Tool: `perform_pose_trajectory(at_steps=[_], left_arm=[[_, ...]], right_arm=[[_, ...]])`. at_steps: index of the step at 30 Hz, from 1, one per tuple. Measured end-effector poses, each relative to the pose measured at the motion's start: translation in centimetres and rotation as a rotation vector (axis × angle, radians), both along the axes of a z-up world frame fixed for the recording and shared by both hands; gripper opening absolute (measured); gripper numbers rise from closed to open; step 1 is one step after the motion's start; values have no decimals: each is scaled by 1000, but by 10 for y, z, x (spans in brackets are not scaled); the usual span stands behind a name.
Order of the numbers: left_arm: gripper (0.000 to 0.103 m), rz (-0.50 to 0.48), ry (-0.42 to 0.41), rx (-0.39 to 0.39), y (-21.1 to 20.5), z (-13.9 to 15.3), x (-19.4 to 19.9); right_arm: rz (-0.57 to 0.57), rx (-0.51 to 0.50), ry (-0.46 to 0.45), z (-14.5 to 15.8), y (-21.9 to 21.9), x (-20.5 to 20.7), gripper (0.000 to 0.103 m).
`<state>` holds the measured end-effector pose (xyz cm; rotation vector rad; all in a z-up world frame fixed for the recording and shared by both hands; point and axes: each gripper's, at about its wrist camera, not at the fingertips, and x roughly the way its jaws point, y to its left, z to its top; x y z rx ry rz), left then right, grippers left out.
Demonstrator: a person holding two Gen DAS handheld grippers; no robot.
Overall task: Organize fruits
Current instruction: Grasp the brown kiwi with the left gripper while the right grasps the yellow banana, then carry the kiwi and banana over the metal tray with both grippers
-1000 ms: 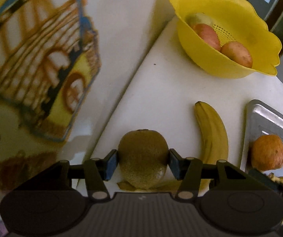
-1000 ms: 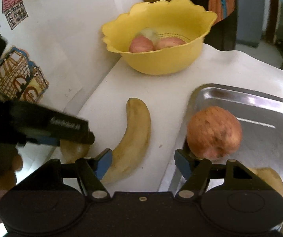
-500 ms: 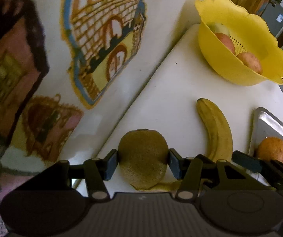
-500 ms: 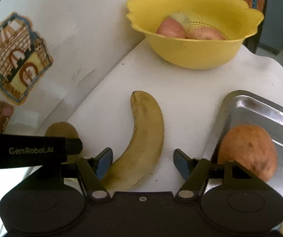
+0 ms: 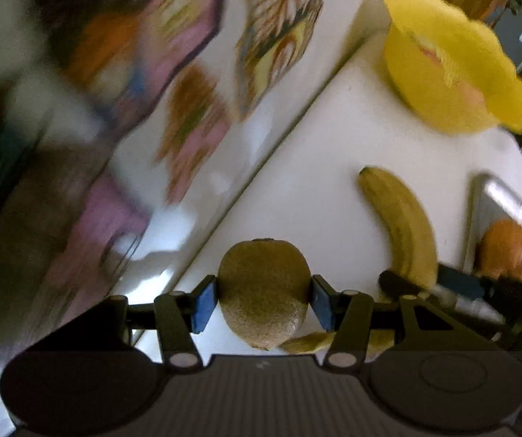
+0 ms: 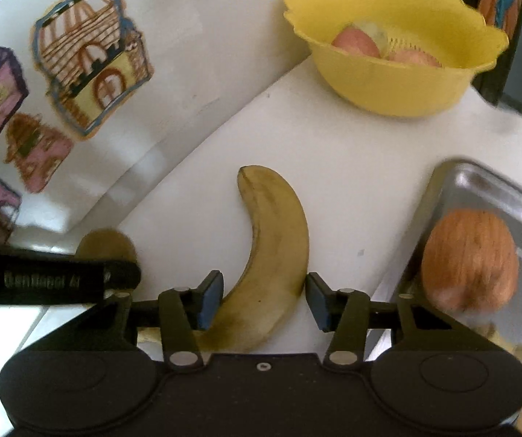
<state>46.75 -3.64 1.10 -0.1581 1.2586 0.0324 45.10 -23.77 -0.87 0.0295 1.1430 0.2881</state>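
Left gripper [image 5: 264,304]: clenched on a kiwi [image 5: 263,293], which is pinched between both blue pads and held above the white counter [image 5: 315,189] near its left edge, where it meets the wall.
Right gripper [image 6: 259,300]: spread wide, with the lower end of a banana [image 6: 273,258] lying between its fingers; no firm contact with either pad is seen.
Banana: laid flat on the counter, curved, its tip pointed toward the yellow bowl [image 6: 395,83].
Yellow bowl: a scalloped colander placed at the far end of the counter; two reddish fruits [image 6: 355,42] and a paler one are seen inside.
Metal tray [image 6: 479,185]: set at the right edge of the counter, just beside the banana; a round orange-brown fruit [image 6: 470,260] is held in it, its kind not clear.
Wall [image 6: 202,29]: white, decorated with house stickers [image 6: 91,54] to the left of the counter.
Left view: heavily blurred along the wall.
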Motion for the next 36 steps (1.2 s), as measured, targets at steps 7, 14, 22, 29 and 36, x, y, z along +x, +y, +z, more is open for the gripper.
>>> perform_pose_trajectory(at_steps=[7,14,22,29,36], left_arm=[[59,-61,-18,2,17,1,-56],[59,-127,-16,22,28,1,-104],[59,-142,43,35,32,8,-139],[60,-138,42,41,30,6,-138],[63,-115,59,38,38,0,-147]], right_arm=[[64,10,20,4,10,-40,52],[214,-28,19,14,34,-84,51],[261,6,72,20,54,-128,51],[125,-4,2,11,54,-142,55],[54,-120,-131,-4,59,-161,78]])
